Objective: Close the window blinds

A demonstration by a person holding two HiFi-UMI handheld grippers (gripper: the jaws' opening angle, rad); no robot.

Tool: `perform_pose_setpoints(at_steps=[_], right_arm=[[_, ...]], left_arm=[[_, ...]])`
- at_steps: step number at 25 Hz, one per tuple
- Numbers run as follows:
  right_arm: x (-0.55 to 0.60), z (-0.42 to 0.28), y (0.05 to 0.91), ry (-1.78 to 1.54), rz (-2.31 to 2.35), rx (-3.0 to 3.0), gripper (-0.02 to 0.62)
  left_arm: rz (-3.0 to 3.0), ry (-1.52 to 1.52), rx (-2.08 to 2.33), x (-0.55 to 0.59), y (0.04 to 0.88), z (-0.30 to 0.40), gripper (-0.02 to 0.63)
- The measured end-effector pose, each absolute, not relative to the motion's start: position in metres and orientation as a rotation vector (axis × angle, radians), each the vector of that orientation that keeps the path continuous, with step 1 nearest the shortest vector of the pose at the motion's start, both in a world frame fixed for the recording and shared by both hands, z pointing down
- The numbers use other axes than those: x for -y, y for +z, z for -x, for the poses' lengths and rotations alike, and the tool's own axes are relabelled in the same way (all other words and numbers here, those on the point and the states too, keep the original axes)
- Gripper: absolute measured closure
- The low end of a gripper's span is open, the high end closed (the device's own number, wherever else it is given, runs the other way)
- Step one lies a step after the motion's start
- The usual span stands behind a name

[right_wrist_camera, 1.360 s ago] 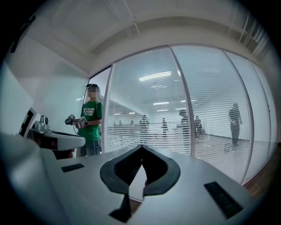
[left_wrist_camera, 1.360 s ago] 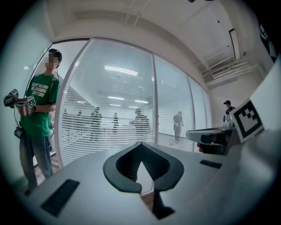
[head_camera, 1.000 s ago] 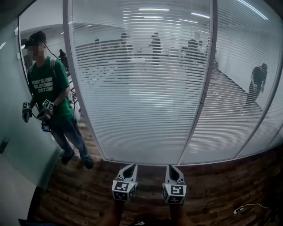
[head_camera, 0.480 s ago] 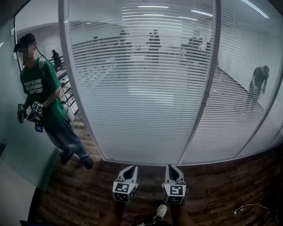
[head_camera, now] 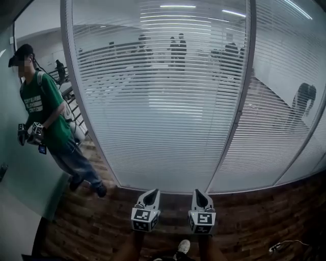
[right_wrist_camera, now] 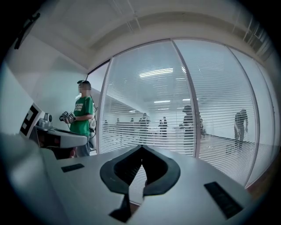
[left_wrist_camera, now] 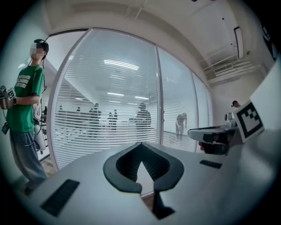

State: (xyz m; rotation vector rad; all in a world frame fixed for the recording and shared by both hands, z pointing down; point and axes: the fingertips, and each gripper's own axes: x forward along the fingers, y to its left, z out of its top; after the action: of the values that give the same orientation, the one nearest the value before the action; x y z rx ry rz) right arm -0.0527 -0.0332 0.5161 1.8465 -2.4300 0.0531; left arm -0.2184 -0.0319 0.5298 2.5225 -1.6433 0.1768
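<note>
Now: facing white slatted window blinds (head_camera: pixel 163 102), slats showing gaps.
Grippers: grey left gripper (head_camera: pixel 151 193) and grey right gripper (head_camera: pixel 197 193) squeezing closed, empty, waiting.

Glass partition wall (head_camera: pixel 163 127), brick-patterned floor (head_camera: pixel 244 219), ceiling strip lights (head_camera: pixel 177 6)
</note>
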Motion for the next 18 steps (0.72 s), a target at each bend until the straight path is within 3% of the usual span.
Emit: perform_pose_setpoints(at_steps=[18], right_arm=[[0.105,0.01,0.517,0.21,-1.881,2.46,0.594]], left_arm=[[-2.525,0.165,1.652,0.107,0.533,0.171,0.611]])
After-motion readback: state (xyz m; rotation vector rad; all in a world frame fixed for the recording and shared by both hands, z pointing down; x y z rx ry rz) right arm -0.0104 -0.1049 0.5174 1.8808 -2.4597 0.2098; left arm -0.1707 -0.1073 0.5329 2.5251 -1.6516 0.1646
